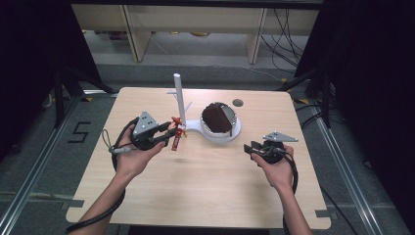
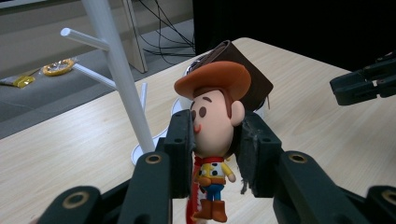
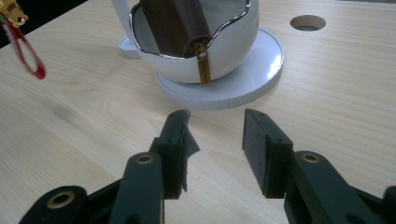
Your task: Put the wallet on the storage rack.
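Two grippers: left gripper (image 2: 212, 140) pinches the cowboy keychain (image 2: 212, 135) by its head; right gripper (image 3: 212, 140) is spread, empty.
Keychain place: at nine o'clock of the bowl (image 1: 221, 128), beside the white peg stand (image 1: 179, 100).
Risk: round head may slip; red loop (image 3: 28, 51) could miss a peg.
Left gripper view: face and hat; high view blurs them, probably a strap.

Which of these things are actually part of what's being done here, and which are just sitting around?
In use:
- left gripper, shut on the cowboy figure keychain
- white peg stand, right beside it

Lying about:
- brown wallet in the white bowl
- right gripper, open, holding nothing
- table hole
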Demonstrator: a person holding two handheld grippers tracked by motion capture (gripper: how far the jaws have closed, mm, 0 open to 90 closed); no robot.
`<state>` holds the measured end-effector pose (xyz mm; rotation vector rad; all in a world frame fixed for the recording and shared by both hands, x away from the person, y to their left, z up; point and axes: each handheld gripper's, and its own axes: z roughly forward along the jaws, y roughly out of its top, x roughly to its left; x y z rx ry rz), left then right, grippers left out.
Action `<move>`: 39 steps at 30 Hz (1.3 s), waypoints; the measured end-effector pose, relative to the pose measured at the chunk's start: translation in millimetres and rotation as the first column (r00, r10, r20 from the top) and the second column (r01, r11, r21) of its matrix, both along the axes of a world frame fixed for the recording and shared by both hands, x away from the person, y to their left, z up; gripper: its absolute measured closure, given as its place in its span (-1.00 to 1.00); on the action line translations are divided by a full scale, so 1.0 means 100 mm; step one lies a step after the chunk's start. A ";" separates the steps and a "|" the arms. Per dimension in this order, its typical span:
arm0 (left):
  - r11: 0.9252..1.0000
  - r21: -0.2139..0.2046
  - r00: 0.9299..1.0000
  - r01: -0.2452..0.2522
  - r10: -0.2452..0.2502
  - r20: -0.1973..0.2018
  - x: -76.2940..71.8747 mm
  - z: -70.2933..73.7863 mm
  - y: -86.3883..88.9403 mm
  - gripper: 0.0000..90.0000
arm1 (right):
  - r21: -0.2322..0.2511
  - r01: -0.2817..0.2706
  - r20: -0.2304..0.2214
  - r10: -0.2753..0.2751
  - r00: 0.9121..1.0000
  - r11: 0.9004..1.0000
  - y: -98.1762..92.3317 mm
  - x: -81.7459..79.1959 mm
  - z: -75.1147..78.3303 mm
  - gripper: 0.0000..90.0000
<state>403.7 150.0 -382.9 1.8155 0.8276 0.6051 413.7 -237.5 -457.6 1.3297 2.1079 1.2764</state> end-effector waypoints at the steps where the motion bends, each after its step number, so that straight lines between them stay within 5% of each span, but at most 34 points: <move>1: 1.000 -0.002 1.000 -0.005 0.005 0.002 0.01 0.01 0.01 0.49 | 0.005 0.000 0.002 0.000 1.000 1.000 0.01 -0.01 0.00 0.36; 8: 0.999 -0.027 0.999 -0.035 0.035 0.022 0.06 0.07 0.04 0.49 | 0.015 0.003 0.011 -0.003 1.000 1.000 0.04 -0.05 -0.04 0.36; 9: 0.999 -0.028 0.999 -0.037 0.038 0.029 0.07 0.08 0.05 0.49 | 0.037 0.012 -0.027 -0.011 1.000 0.999 0.06 -0.09 -0.03 0.35; 11: 0.998 -0.030 0.998 -0.047 0.049 0.041 0.08 0.10 0.06 0.49 | 0.016 -0.009 0.014 0.009 1.000 1.000 0.04 -0.07 -0.06 0.35; 14: 0.997 -0.044 0.996 -0.064 0.066 0.055 0.10 0.12 0.08 0.49 | 0.017 -0.007 0.018 0.007 1.000 1.000 0.04 -0.09 -0.08 0.35; 15: 0.996 -0.048 0.996 -0.069 0.072 0.057 0.11 0.13 0.09 0.49 | 0.041 0.020 -0.015 -0.019 1.000 0.999 0.07 -0.12 -0.07 0.35; 16: 0.996 -0.054 0.995 -0.074 0.077 0.061 0.11 0.14 0.10 0.49 | 0.027 -0.001 0.011 0.001 1.000 1.000 0.04 -0.11 -0.08 0.35; 21: 0.993 -0.068 0.992 -0.098 0.102 0.072 0.16 0.18 0.15 0.49 | 0.049 0.011 -0.004 -0.011 1.000 0.999 0.06 -0.15 -0.10 0.35; 26: 0.989 -0.080 0.988 -0.122 0.129 0.085 0.20 0.21 0.18 0.49 | 0.041 0.003 0.047 -0.005 0.999 0.999 0.04 -0.15 -0.13 0.35; 31: 0.986 -0.091 0.984 -0.141 0.150 0.093 0.24 0.22 0.20 0.48 | 0.037 -0.003 0.060 0.000 0.998 0.999 0.04 -0.17 -0.14 0.34; 34: 0.984 -0.090 0.980 -0.156 0.165 0.109 0.27 0.24 0.22 0.48 | 0.038 0.020 0.011 -0.021 1.000 0.999 0.06 -0.21 -0.13 0.34; 39: 0.981 -0.099 0.979 -0.165 0.175 0.104 0.30 0.25 0.23 0.49 | 0.044 -0.004 0.045 0.002 0.999 0.999 0.04 -0.19 -0.16 0.34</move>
